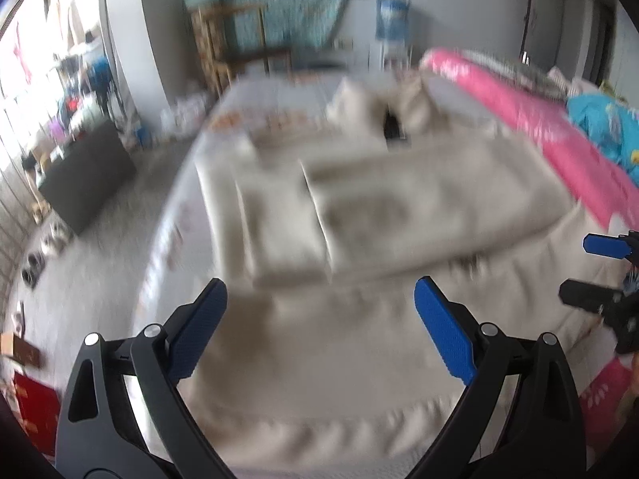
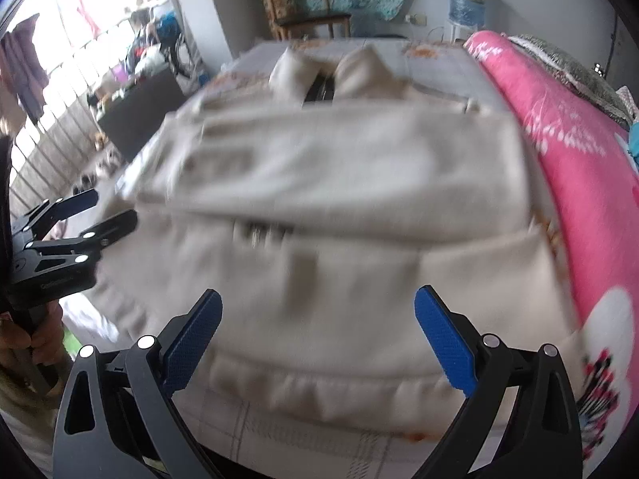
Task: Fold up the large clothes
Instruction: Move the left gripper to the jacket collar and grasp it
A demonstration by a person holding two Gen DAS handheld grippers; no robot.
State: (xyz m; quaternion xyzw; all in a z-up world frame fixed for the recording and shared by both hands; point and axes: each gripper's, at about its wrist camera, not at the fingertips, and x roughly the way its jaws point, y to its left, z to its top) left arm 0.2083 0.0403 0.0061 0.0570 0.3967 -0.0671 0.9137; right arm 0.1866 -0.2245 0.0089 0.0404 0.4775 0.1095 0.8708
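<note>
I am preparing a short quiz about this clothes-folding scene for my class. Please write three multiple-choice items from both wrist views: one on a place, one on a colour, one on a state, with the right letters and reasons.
1. Where does the large beige fabric jacket lie?
A. On the bed
B. On the wooden chair
C. On the floor

2. What colour is the long quilt beside the jacket?
A. Green
B. Pink with white flowers
C. Black

3. In what state is the left gripper?
A. Shut on the jacket
B. Shut on the quilt
C. Open, holding nothing

Answers:
1 A, the jacket is spread over the light bed sheet in both views.
2 B, the pink quilt runs along the jacket's right side.
3 C, its blue fingers stand wide apart above the fabric; the right gripper is open too.
</note>
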